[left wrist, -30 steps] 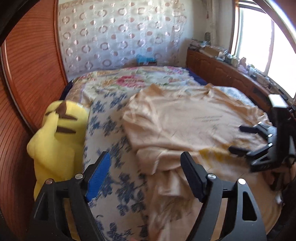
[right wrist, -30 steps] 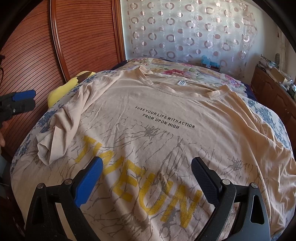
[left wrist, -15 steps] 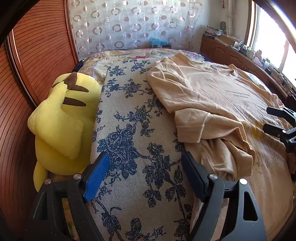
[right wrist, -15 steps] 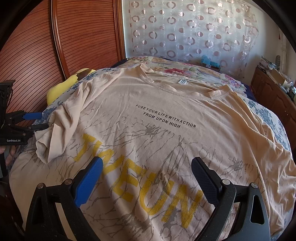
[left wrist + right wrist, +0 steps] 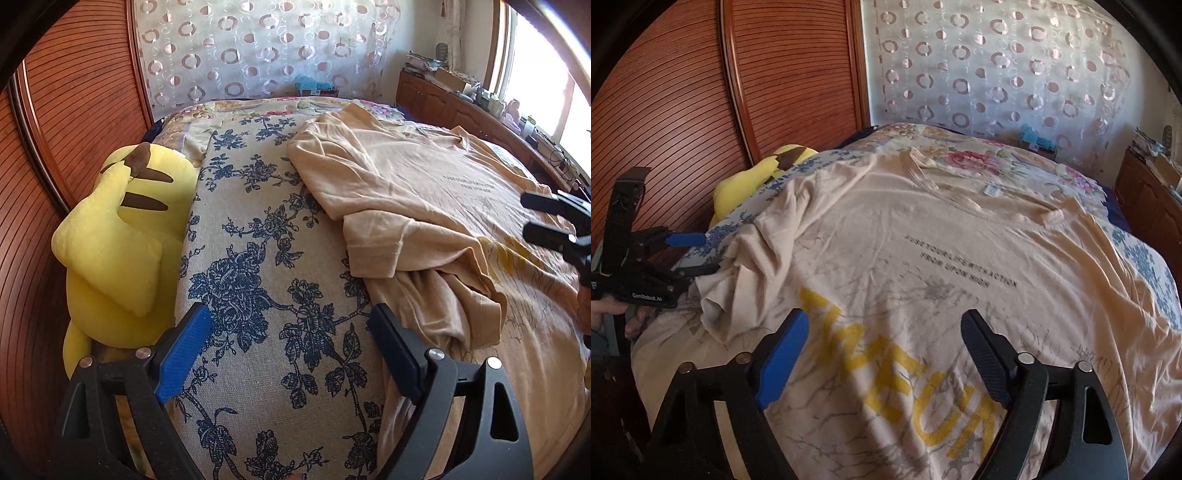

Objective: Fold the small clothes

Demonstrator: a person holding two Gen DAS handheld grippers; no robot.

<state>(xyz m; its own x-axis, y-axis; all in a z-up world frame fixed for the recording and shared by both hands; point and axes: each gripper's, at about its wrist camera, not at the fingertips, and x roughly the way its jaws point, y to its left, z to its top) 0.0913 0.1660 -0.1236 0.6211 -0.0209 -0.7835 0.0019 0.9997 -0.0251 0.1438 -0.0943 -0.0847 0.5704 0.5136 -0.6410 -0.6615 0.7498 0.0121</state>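
A pale peach cotton T-shirt (image 5: pixel 923 266) with yellow block letters and a small black line of print lies spread front-up across the bed (image 5: pixel 266 258), on its blue-flowered beige cover. Its near sleeve (image 5: pixel 373 243) is folded back and rumpled onto the shirt body. The left tool (image 5: pixel 286 350) hovers over the bare flowered cover just beside that sleeve, its two fingers spread wide with nothing between them. The right tool (image 5: pixel 882 354) hangs over the lower front of the shirt, above the yellow lettering, fingers likewise spread and empty. A yellow plush toy with brown-tipped ears (image 5: pixel 122 236) lies wedged between the bed and the ribbed red-brown wooden wardrobe doors (image 5: pixel 701 92).
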